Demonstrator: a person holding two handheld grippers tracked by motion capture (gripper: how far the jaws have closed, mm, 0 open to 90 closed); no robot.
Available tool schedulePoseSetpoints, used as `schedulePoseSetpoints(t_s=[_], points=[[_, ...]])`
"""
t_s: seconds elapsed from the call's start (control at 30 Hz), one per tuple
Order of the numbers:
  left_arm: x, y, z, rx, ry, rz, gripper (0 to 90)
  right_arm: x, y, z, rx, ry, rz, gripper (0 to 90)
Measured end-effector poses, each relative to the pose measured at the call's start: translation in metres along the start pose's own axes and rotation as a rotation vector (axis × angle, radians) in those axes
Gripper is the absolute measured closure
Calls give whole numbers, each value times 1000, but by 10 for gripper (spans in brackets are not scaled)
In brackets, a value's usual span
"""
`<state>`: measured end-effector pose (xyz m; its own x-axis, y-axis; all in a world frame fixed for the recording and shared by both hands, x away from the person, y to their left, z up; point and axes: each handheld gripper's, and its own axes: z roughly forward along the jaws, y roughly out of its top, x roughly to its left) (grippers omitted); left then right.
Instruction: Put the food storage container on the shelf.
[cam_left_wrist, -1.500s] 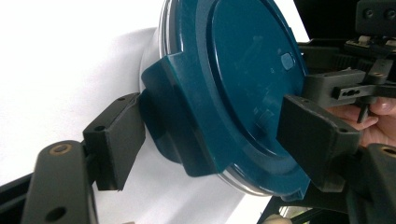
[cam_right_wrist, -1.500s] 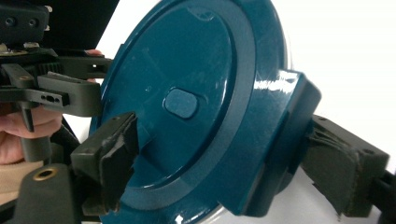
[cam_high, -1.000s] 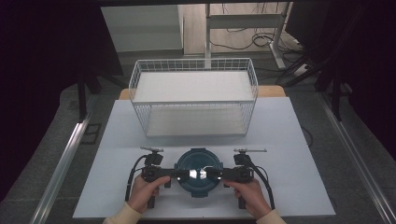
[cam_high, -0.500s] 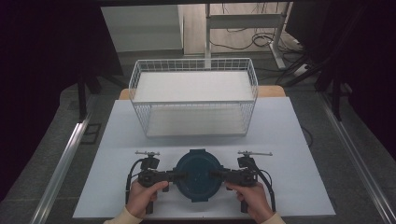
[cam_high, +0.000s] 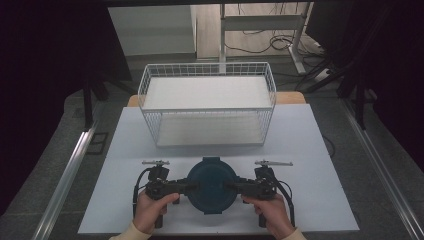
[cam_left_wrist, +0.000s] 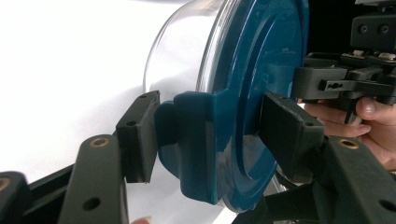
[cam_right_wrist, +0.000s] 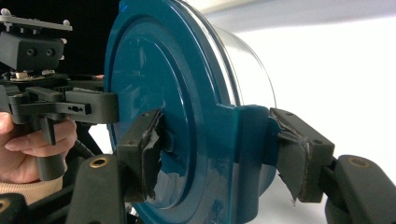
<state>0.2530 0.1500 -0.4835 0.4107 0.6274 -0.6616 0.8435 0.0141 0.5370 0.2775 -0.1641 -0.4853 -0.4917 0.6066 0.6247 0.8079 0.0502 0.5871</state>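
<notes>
A round clear container with a dark teal lid (cam_high: 211, 185) is near the table's front edge, between my two grippers. My left gripper (cam_high: 187, 187) grips it from the left. In the left gripper view, my left gripper (cam_left_wrist: 210, 135) has one pad (cam_left_wrist: 137, 135) on the lid's latch tab (cam_left_wrist: 187, 140) and the other on the lid's top. From the opposite side my right gripper (cam_high: 235, 187) does the same. In the right gripper view, my right gripper (cam_right_wrist: 219, 154) is clamped across the lid (cam_right_wrist: 187, 93) and its tab with worn pads (cam_right_wrist: 299, 156).
A white wire basket (cam_high: 207, 102) stands at the back of the white table (cam_high: 320, 165), with nothing visible in it. Beyond the table's edges there is dark floor, with metal rails to the left and right and cables at the back.
Both grippers have moved outward from over the lid's middle to its left and right edges. The bright glint on the lid is gone. The container has stayed in place.
</notes>
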Motion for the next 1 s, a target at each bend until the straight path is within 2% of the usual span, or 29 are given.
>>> schedulePoseSetpoints(t_s=[0.23, 0.57, 0.7, 1.0], points=[[-6, 7, -4, -12, -6, 29, 402, 8, 7, -6, -26, -2, -51, 368], [-11, 21, -8, -19, -12, 68, 403, 13, 19, -12, -45, -8, -92, 369], [-14, 29, -9, -27, -15, 79, 403, 15, 28, -15, -42, -10, -105, 369], [-27, 54, -20, -61, -15, 119, 403, 27, 54, -25, -77, -18, -147, 369]])
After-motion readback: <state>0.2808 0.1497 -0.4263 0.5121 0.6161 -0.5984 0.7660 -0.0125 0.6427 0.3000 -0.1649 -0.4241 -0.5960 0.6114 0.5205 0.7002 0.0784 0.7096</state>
